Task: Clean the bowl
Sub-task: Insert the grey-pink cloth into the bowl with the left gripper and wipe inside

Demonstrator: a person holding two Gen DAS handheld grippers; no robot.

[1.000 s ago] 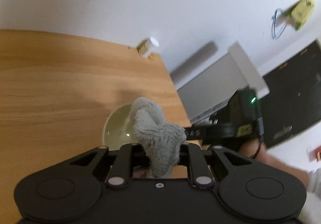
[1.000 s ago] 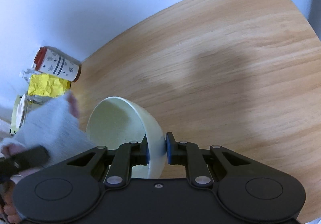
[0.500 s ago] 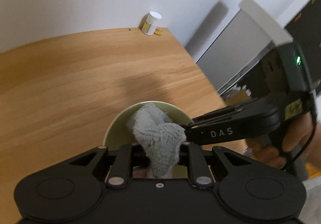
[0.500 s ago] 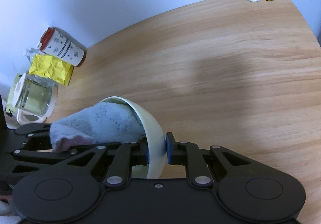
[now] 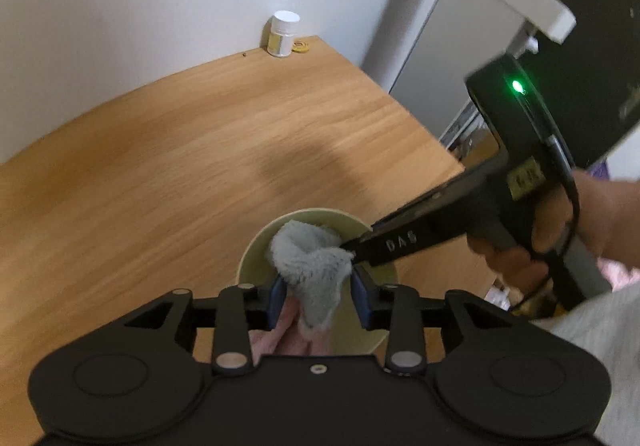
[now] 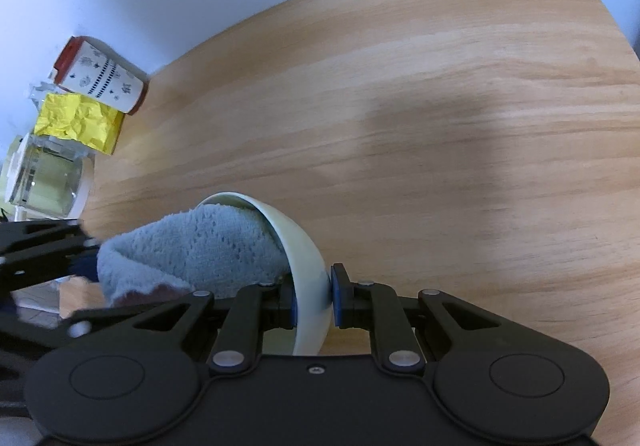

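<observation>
A pale green bowl (image 6: 304, 266) is held tilted above the wooden table (image 6: 440, 106). My right gripper (image 6: 313, 300) is shut on the bowl's rim. My left gripper (image 5: 318, 296) is shut on a grey-blue cloth (image 5: 312, 260) with a pink underside. The cloth is pushed into the bowl (image 5: 256, 258) and fills much of its inside. In the right wrist view the cloth (image 6: 192, 250) sticks out of the bowl's mouth to the left. The right gripper's body also shows in the left wrist view, reaching the bowl's right rim.
A white pill bottle (image 5: 283, 33) and a yellow disc (image 5: 301, 46) stand at the table's far corner. At the left stand a patterned canister (image 6: 100, 80), a yellow crumpled packet (image 6: 78, 122) and a glass jug (image 6: 44, 182). A grey cabinet (image 5: 460, 58) stands beyond the table's right edge.
My left gripper has pushed the cloth from beside the bowl down into it. The bowl stays clamped in my right gripper.
</observation>
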